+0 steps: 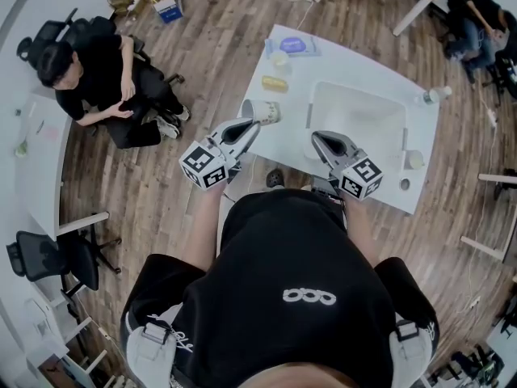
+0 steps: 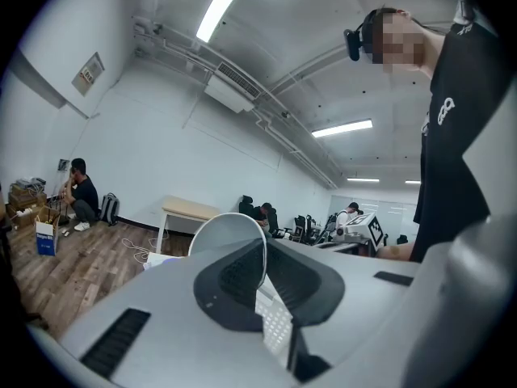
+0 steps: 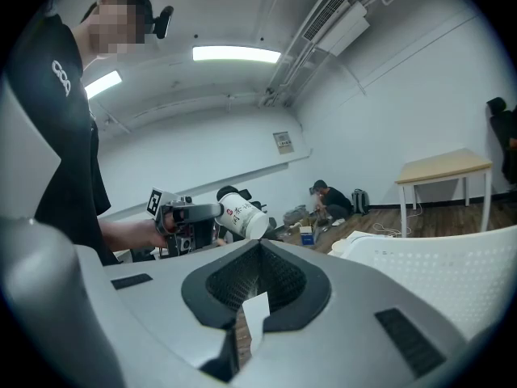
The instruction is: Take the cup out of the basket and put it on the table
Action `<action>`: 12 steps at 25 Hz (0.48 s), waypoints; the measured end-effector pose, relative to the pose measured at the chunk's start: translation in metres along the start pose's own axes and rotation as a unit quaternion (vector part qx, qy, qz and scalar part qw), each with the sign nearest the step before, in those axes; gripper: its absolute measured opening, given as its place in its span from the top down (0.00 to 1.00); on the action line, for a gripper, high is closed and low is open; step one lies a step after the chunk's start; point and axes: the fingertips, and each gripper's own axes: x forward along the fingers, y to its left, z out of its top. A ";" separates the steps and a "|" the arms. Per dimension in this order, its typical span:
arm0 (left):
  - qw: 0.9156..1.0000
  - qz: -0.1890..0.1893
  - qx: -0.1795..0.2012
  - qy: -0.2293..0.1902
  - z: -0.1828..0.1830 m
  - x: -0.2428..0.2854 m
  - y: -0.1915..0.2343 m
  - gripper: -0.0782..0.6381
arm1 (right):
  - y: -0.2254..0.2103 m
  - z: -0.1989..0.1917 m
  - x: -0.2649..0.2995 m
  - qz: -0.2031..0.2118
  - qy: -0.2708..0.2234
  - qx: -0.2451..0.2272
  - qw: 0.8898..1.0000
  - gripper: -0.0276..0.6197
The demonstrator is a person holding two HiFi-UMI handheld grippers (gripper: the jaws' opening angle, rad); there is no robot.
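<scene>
Cup in white paper with a red mark on its side, held on its side in the left claw, whose pads are clenched on the thin rim wall. In the left gripper view that wall stands edge-on between the two dark pads, with the round white body bulging to their left. The cup is outside the basket, at the left edge of the white desk, and the right gripper view shows it raised in the air, its base pointing away from the claw that holds it. The right claw is clenched with nothing between its pads, and it points at the near wall of the white perforated basket, close to it. Farther back on the desk lie a yellow object and a flat blue item. A small white cup stands near the right edge. A person in black sits on an office chair on the wooden floor, well left of the desk.
</scene>
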 end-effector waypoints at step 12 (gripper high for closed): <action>1.000 -0.013 -0.012 0.001 -0.010 0.006 -0.009 0.87 | 0.002 -0.010 -0.011 -0.011 0.006 0.002 1.000 0.92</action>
